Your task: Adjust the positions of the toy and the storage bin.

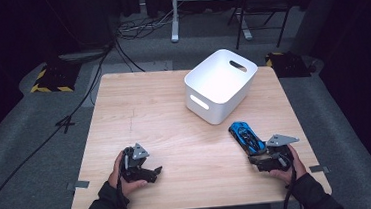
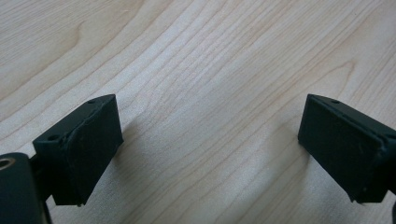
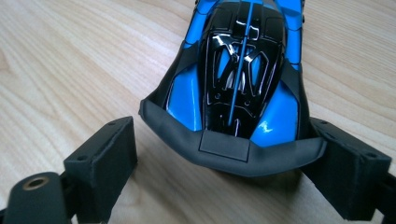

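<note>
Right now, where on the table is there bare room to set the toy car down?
The table's whole left half is bare, from the white bin across to the left edge, as is the middle strip between the left gripper and the blue toy car. It's crowded only around the right gripper.

White bin [image 1: 220, 85] on wooden table [image 1: 144, 117]

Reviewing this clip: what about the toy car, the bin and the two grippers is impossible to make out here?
- Toy car: nose cut off by the top edge of the right gripper view; wheels hidden under the body.
- Right gripper: whether its right jaw touches the car's tail, hidden behind the rear wing.
- White bin: its floor, washed out by glare in the high view.
- Left gripper: body cut off by the bottom edge.
</note>
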Demonstrator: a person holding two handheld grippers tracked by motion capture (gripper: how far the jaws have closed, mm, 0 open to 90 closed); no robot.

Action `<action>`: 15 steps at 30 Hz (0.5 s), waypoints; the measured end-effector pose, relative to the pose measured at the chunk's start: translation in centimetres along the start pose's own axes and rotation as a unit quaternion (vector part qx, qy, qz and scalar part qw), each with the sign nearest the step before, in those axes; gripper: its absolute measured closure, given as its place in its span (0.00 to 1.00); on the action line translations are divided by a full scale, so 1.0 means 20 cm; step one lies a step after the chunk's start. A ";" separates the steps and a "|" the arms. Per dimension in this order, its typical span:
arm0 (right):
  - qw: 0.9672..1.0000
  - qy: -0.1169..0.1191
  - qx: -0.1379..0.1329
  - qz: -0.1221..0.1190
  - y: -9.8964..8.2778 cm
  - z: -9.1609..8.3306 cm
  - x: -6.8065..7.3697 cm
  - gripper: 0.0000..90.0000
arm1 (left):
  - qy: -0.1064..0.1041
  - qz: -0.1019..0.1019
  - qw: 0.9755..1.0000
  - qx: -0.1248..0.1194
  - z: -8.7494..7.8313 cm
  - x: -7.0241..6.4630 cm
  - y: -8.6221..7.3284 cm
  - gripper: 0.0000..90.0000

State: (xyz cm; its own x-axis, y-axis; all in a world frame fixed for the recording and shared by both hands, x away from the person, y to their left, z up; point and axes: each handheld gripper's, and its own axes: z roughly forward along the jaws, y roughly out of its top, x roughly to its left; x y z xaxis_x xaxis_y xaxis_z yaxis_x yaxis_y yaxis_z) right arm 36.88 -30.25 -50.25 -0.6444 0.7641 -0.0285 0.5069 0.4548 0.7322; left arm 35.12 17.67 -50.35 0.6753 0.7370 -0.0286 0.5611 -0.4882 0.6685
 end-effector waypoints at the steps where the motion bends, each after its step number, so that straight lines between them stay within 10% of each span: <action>1: 1.000 -0.004 0.001 0.005 0.01 0.01 0.00 0.15 | 0.000 0.000 1.000 0.000 0.00 0.00 0.00 0.07; 15: 1.000 -0.016 0.002 0.019 0.04 0.05 0.00 0.13 | 0.001 0.006 1.000 0.001 0.00 0.01 0.00 0.07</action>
State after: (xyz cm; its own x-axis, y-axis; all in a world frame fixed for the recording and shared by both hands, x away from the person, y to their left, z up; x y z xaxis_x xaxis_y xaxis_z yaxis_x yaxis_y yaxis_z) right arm 37.86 -29.38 -50.28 -0.6064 0.7949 -0.0232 0.5330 0.4280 0.7299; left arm 35.20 17.74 -50.29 0.6807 0.7324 -0.0191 0.5540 -0.4975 0.6675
